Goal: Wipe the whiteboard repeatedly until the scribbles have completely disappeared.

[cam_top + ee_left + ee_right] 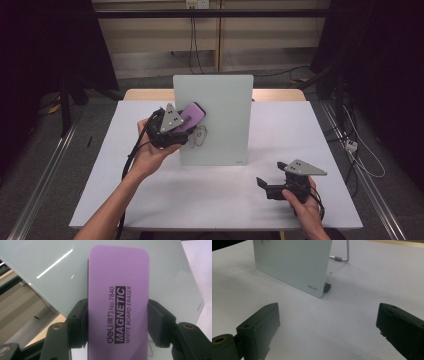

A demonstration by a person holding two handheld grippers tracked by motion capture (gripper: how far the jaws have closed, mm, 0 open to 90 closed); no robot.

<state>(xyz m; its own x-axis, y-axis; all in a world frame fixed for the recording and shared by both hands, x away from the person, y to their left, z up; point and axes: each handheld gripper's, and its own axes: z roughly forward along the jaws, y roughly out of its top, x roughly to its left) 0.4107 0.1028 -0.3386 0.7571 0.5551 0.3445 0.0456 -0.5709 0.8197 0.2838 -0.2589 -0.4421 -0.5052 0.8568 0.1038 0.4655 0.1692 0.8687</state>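
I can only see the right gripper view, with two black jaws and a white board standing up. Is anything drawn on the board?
Observer: Yes, a small black scribble on the pale glass whiteboard.
Operator: Where's the other gripper?
Observer: The left gripper is held up against the board beside the scribble.
Operator: Holding something?
Observer: A purple rectangular magnetic eraser, clamped between its jaws.
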